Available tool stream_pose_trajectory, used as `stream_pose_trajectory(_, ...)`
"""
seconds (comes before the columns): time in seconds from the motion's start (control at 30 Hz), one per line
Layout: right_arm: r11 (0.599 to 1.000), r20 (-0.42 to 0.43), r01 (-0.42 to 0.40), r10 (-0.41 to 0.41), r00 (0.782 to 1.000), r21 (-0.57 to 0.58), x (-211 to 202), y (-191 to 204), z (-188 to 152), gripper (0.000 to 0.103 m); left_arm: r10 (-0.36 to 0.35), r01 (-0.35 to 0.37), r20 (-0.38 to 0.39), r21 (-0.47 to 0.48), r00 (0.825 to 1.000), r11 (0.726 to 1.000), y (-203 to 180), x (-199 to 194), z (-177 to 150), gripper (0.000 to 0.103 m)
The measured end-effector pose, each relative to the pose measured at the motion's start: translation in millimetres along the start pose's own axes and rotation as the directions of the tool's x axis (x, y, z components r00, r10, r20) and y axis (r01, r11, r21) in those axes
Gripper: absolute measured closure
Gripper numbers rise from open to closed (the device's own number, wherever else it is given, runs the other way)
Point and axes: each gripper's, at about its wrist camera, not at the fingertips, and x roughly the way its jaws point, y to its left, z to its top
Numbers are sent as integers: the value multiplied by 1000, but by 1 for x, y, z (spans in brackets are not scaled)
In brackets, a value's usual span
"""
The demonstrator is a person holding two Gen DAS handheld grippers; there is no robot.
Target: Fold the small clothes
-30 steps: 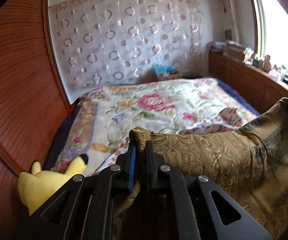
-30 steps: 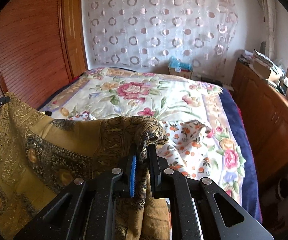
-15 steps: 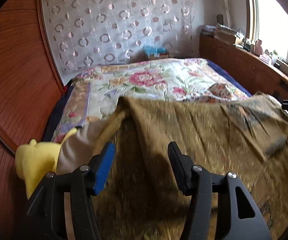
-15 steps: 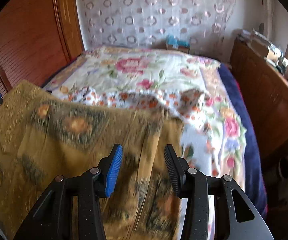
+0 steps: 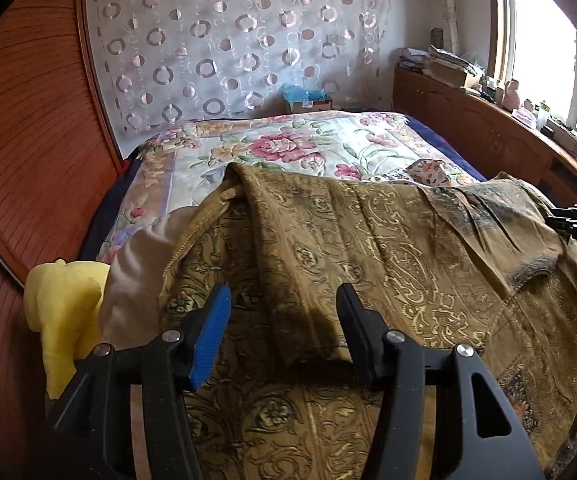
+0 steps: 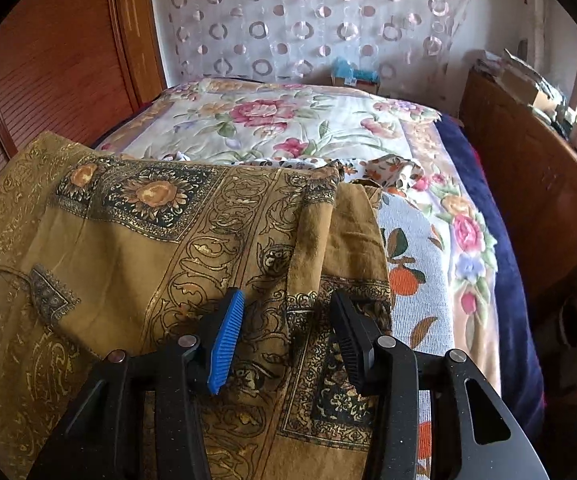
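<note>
Released a second ago, the mustard-gold paisley-printed cotton garment (image 5: 368,264) now lies spread on the floral-quilted bed (image 5: 288,148). Left claw (image 5: 282,332) and right claw (image 6: 286,336) have just opened, spread apart above it, pinching nothing.

A matt, mustard woven cloth (image 5: 368,264) with gilt, faintly shiny scrollwork lies over a soft quilted floral bedspread (image 5: 288,148). Ribbed blue rubber lines one matt black plastic finger (image 6: 226,344), fixed with bright metal screws. Glossy ribbed wood panelling (image 5: 36,128) flanks a sheer curtain (image 5: 228,40).
</note>
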Motion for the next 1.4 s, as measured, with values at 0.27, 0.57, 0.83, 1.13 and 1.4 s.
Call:
stream_pose_trajectory(0.27,1000,2,-3,3,1000,-7,0,-1,-5,51,-6,5,-52,-24,999,1000,-2,13,-3,57)
stream_pose_trajectory(0.57,1000,3,-3,3,1000,-5,20,6,-10,49,-14,12,-62,-30,998,999,-6,15,-7,63)
stream_pose_trajectory(0.83,997,8,-28,28,1000,-76,22,17,-8,85,-66,64,-42,-41,997,997,-10,7,-5,98)
stream_pose_trajectory(1.13,995,158,-86,93,983,-46,-35,15,-3,99,-74,82,116,-66,991,995,-9,-52,6,98)
stream_pose_trajectory(1.4,994,214,-98,107,971,-54,-79,20,-44,99,-78,92,165,-75,983,993,-9,-97,-14,98)
